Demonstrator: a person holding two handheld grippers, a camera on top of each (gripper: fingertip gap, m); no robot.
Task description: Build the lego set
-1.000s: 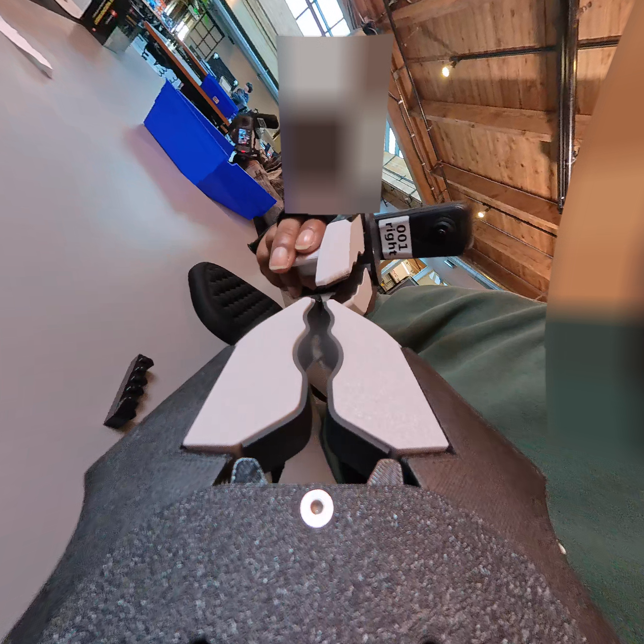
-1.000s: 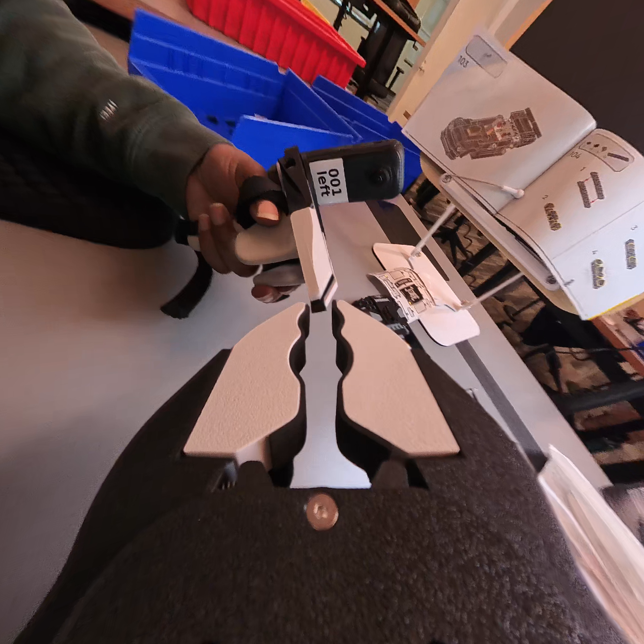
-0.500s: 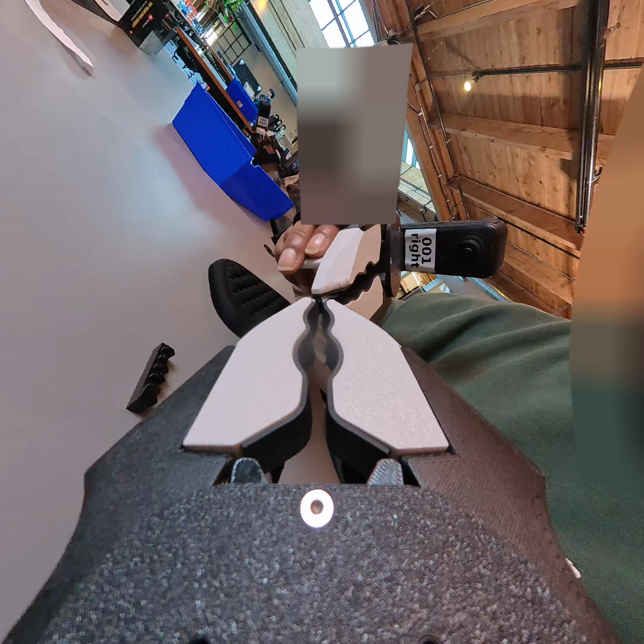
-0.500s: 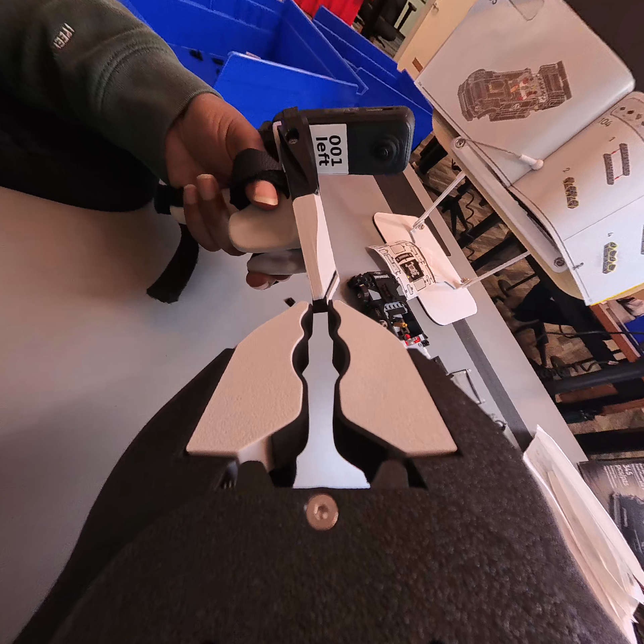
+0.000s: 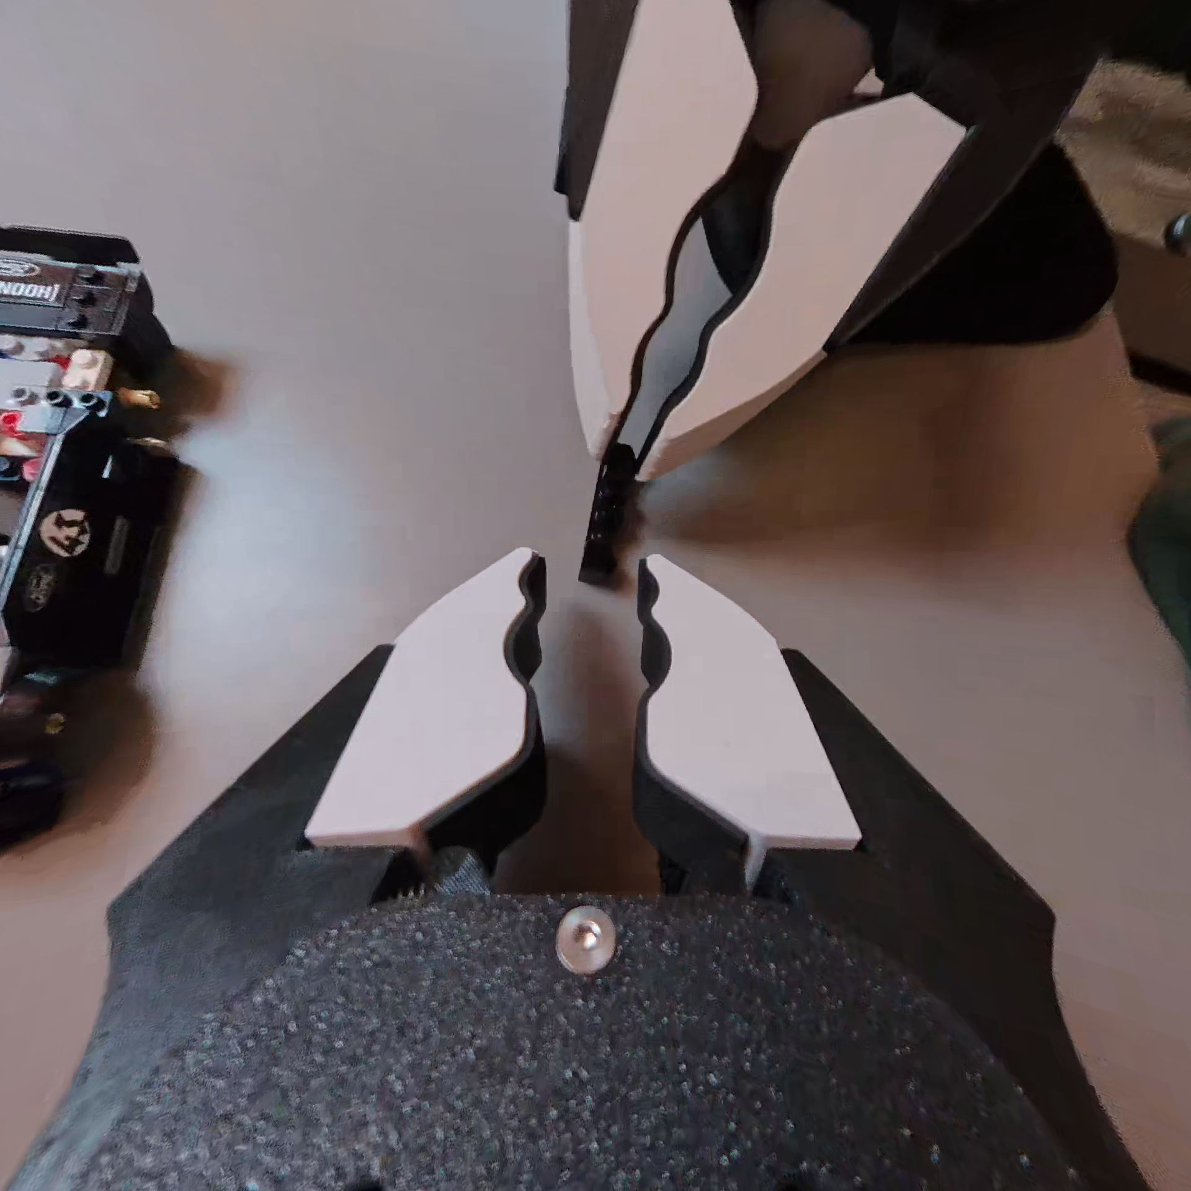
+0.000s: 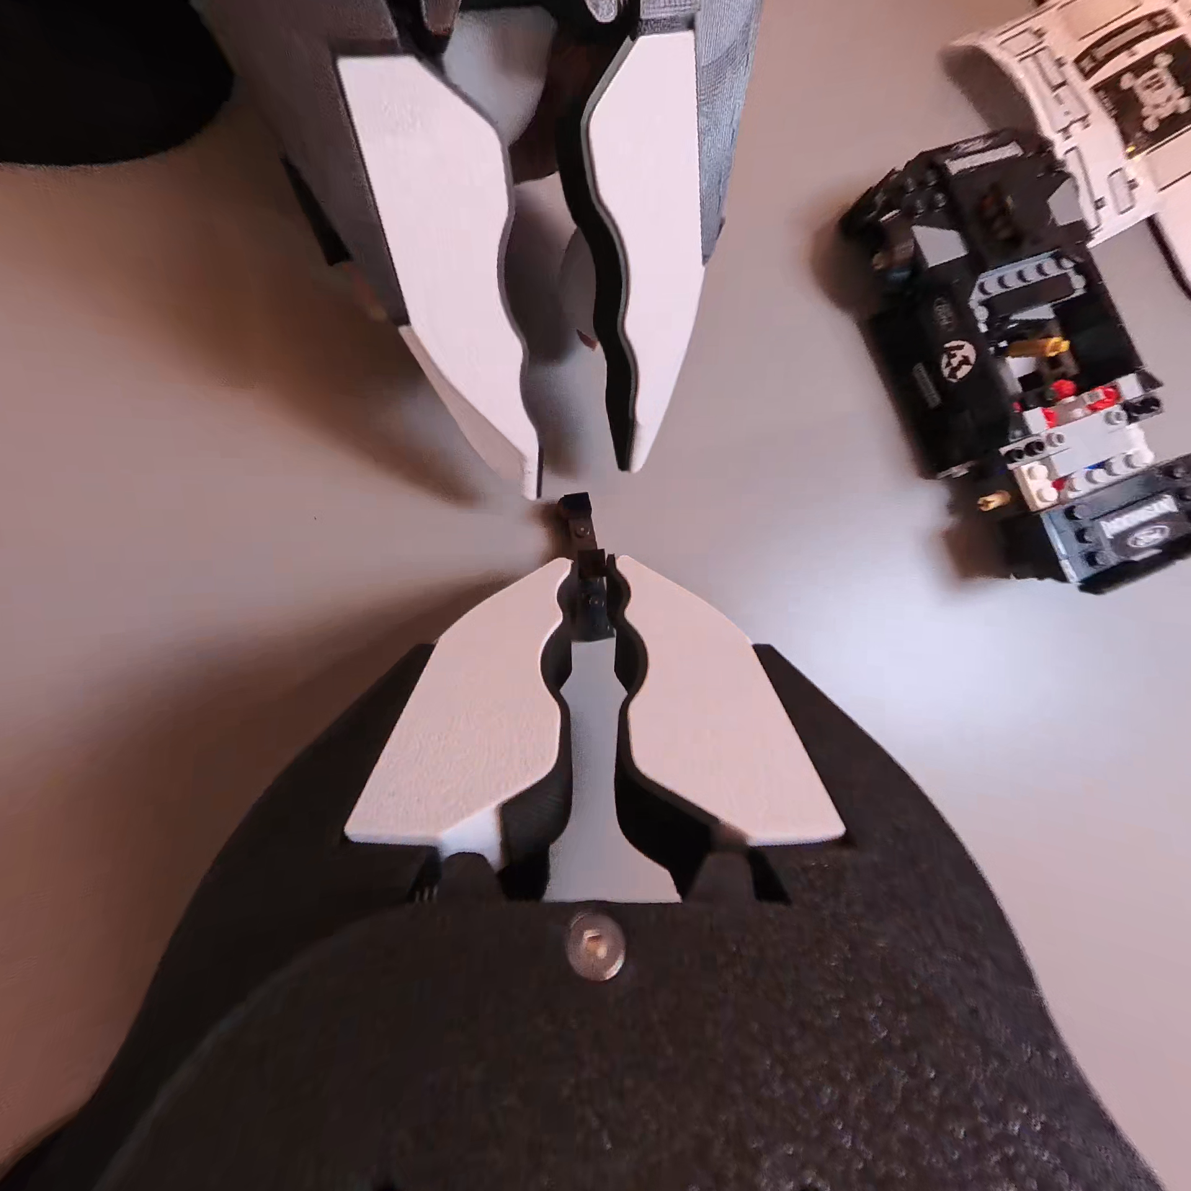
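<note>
Right gripper (image 6: 593, 564) pinches a slim studded black brick (image 6: 588, 580); left gripper (image 5: 591, 564) gapes, smooth-padded.

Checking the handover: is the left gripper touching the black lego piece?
Apart: left wrist view shows the left gripper open, black lego piece just beyond its fingertips.

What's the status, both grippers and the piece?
Right gripper shut on black strip piece. Left gripper open, facing its free end. Lego car off aside. Nothing blocking.
</note>
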